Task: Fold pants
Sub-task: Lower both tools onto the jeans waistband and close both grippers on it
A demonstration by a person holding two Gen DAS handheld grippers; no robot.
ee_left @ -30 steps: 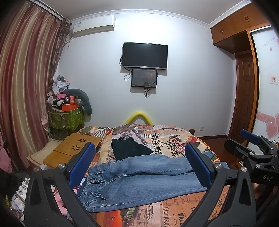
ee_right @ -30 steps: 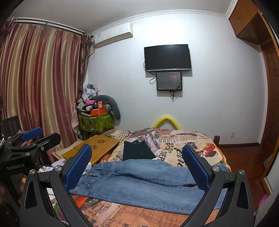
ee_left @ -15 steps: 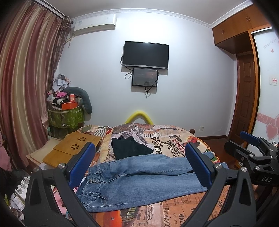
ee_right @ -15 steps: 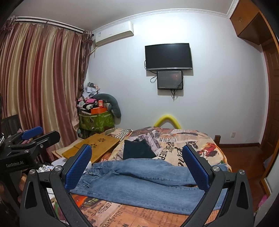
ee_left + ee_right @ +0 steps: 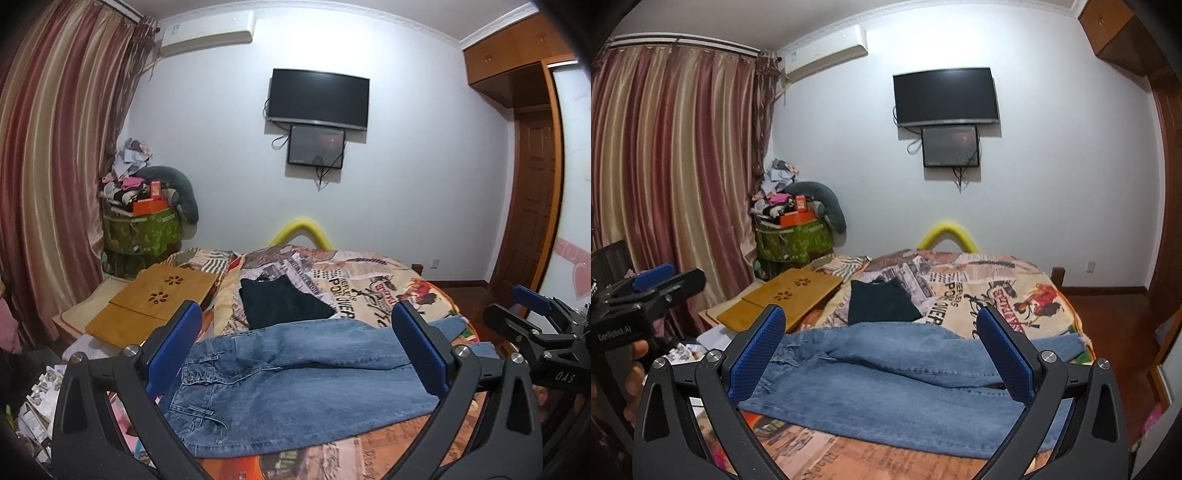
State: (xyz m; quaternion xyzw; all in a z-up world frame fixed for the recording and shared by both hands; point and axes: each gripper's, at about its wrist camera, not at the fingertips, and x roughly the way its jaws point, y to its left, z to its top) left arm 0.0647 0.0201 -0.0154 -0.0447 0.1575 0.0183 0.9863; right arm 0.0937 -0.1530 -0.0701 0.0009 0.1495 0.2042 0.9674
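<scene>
Faded blue jeans, newspaper-print bedspread, black folded garment

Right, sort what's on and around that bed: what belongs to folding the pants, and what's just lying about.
For the job:
- blue jeans, spread flat across the bed
- left claw, open above them
- right claw, open too

Lying about:
- black folded garment behind the jeans
- wooden lap desk
- yellow foam tube
- green storage box
</scene>
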